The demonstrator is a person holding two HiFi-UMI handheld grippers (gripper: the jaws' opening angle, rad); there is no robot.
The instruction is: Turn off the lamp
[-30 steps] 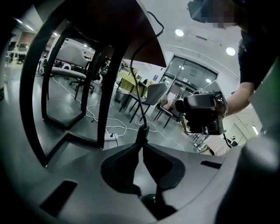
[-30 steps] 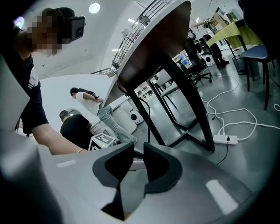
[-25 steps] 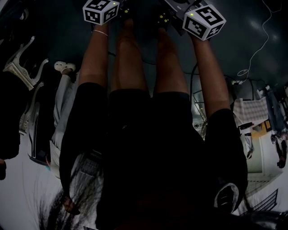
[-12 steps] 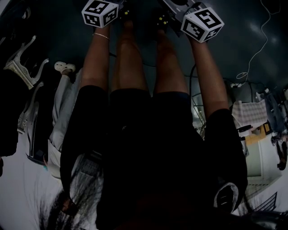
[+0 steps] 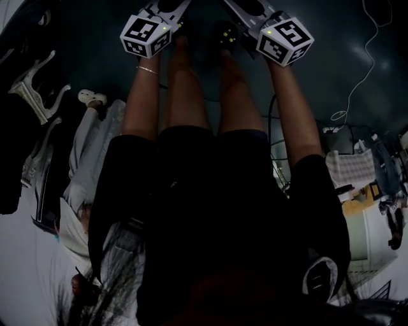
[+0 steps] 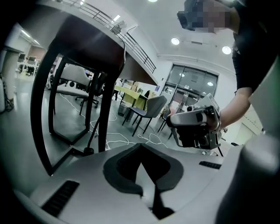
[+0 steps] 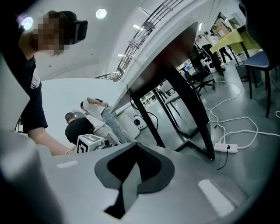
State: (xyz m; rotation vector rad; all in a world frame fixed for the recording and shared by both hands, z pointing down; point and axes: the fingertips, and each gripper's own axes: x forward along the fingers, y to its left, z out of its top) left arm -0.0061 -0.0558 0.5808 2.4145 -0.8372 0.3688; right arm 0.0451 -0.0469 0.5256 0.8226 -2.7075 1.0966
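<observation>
No lamp shows in any view. In the head view I look down my own body: both arms hang straight toward the dark floor. The left gripper [image 5: 164, 9] and its marker cube [image 5: 145, 35] are at the top left, the right gripper [image 5: 247, 10] and its cube [image 5: 285, 41] at the top right. The left gripper view shows the left gripper [image 6: 144, 175] with its dark pads [image 6: 124, 168] together and nothing between them, and the right gripper [image 6: 194, 127] held in a hand beyond. In the right gripper view the right gripper [image 7: 131, 173] is shut and empty too.
A dark-legged table [image 6: 103, 83] stands close by, with office chairs [image 6: 151, 109] and white cables [image 6: 127, 140] on the floor behind it. A power strip [image 7: 226, 148] lies near a table leg [image 7: 194, 105]. People [image 7: 81, 127] crouch in the background. A white cable [image 5: 357, 83] crosses the floor.
Both marker cubes sit slightly lower in the head view and more of each gripper body shows above them. The arms still hang down.
</observation>
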